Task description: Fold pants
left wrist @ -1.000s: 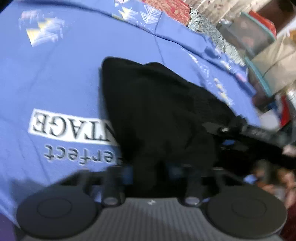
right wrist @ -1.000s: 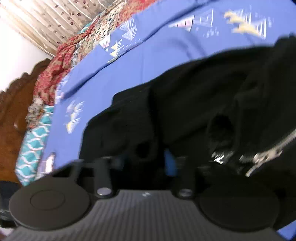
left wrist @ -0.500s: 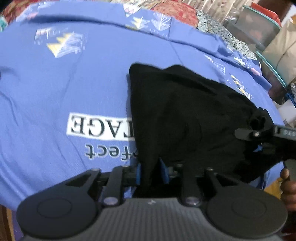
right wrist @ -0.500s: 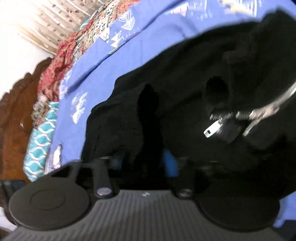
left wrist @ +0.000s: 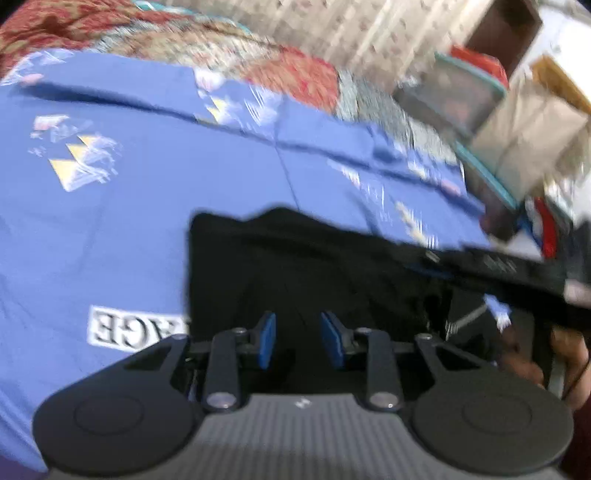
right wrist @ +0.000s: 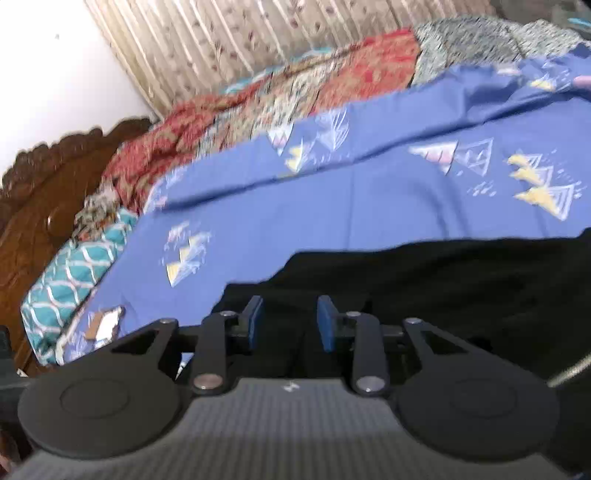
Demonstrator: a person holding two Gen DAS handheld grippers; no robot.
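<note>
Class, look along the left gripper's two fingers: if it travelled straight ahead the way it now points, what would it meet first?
Most likely the black pants, which lie right ahead of the left gripper on the blue bedsheet. Its jaws stand apart, empty. Blur makes depth uncertain.

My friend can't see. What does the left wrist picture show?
Black pants lie on a blue bedsheet, with the left gripper open just above them, holding nothing. The other gripper reaches in from the right.

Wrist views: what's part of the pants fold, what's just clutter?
In the job: black pants, left tongs, right tongs, blue bedsheet they lie on.

Lying about: red patterned quilt, teal pillow, storage boxes, curtain, wooden headboard.
</note>
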